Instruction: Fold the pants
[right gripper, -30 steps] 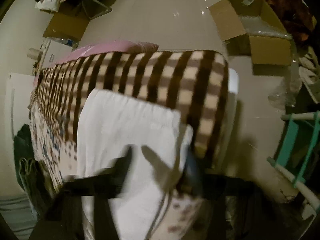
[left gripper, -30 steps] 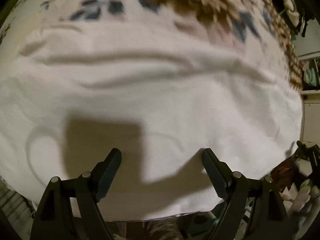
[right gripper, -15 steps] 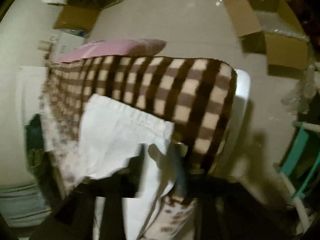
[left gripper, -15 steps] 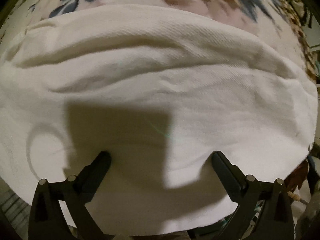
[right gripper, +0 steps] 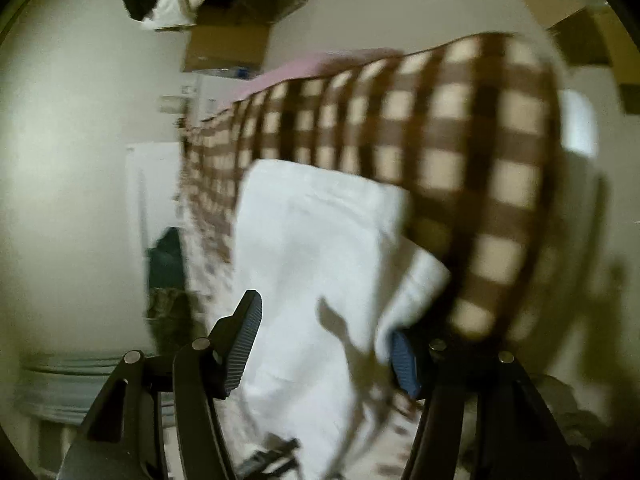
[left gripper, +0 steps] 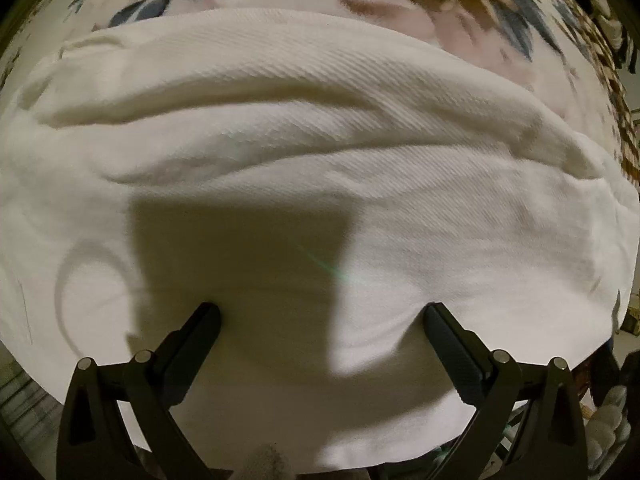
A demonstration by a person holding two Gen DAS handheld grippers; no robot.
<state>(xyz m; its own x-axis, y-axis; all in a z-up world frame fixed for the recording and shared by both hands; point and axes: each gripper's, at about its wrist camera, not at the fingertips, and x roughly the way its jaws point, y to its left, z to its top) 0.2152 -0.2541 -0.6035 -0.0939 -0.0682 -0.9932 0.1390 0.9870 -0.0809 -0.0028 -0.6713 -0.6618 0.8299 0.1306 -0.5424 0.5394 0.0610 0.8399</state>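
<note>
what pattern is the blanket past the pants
Brown and cream checks on the blanket, clearest in the right wrist view.

A home bedroom: checkered blanket (right gripper: 460,168) on bed, cardboard box (right gripper: 228,46).

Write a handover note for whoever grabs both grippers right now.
Left gripper: open, fingers pressed onto the white pants, holding nothing.
Right gripper: open, straddling the pants' near end; view is blurred, contact unclear.
Pants lie on the bed, across the floral cover and the checked blanket.
Done: pants look folded into a layered rectangle.
Left: likely another fold, then smoothing the creases.
</note>
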